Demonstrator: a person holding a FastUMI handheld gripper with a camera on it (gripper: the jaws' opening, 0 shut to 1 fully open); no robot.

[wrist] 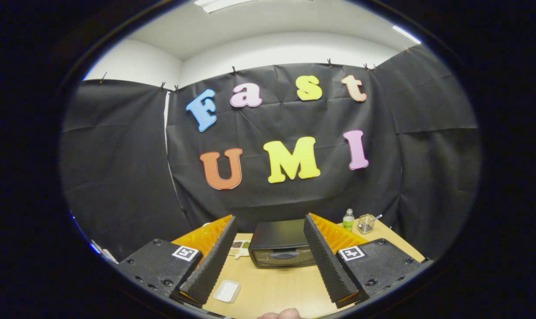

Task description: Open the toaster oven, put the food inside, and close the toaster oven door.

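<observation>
A black toaster oven (pixel 282 248) stands on the wooden table (pixel 277 288), its glass door shut and its handle facing me. It lies beyond my fingers, framed by the gap between them. My gripper (pixel 272 294) is open, held above the near part of the table, with nothing between the fingers. A small white tray (pixel 227 291) rests on the table just ahead of the left finger. A plate with food (pixel 240 246) sits left of the oven, partly hidden by the left finger.
Behind the oven to the right stand a small green-labelled bottle (pixel 348 219) and a clear glass with a spoon (pixel 366 223). A fingertip of a hand (pixel 282 314) shows at the table's near edge. Black cloth walls close the booth.
</observation>
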